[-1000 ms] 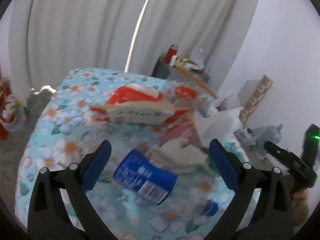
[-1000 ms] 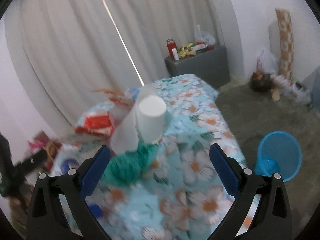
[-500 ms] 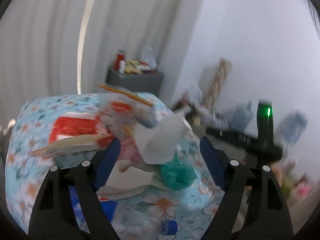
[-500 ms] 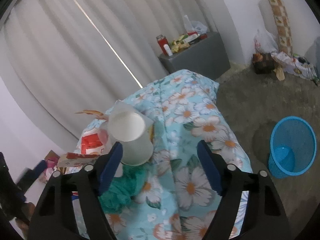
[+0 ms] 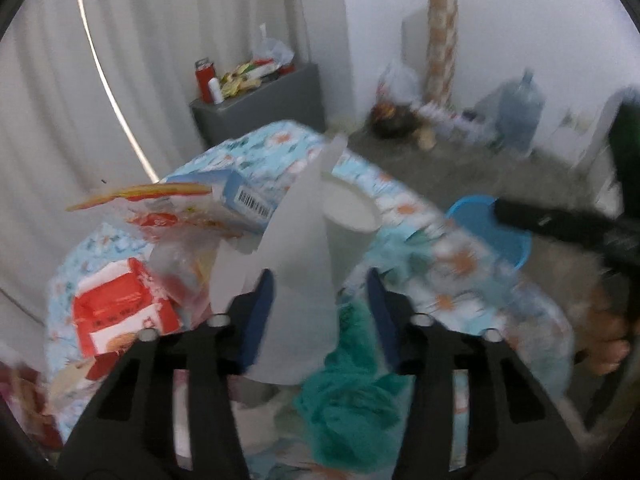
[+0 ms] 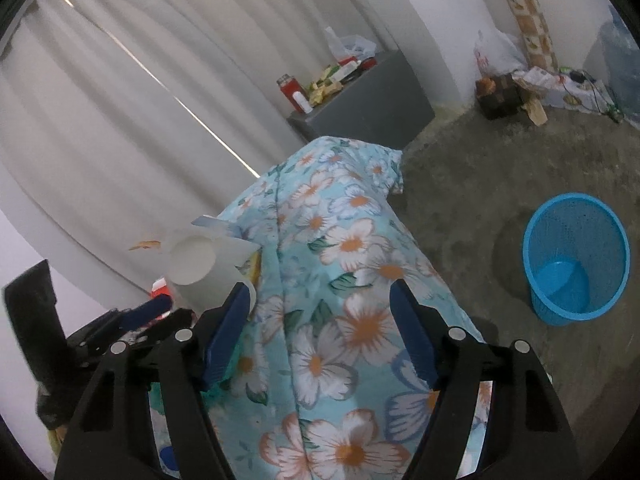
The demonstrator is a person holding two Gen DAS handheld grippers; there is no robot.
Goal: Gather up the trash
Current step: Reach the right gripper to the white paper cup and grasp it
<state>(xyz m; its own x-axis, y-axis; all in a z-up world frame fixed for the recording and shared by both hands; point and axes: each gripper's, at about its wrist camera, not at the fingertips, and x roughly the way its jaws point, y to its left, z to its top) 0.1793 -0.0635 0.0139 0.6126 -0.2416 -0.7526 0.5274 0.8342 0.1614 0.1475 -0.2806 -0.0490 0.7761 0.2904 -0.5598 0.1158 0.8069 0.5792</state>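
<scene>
My left gripper is open, its blue pads on either side of a white paper sheet and a white paper cup standing on the floral table cloth. A teal crumpled bag lies just below. A red-and-white carton, a blue box and clear wrappers lie to the left. My right gripper is open and empty over the floral cloth, with the cup at its left finger. The blue trash basket stands on the floor at right.
A grey cabinet with a red jar and clutter stands by the white curtain. Bags, a patterned roll and a water jug line the far wall. The blue basket also shows in the left wrist view, behind the right gripper's arm.
My left gripper has swung right and moved in on the paper and cup, its jaws narrowing. My right gripper has turned right, bringing the basket more into view, jaws slightly narrower.
</scene>
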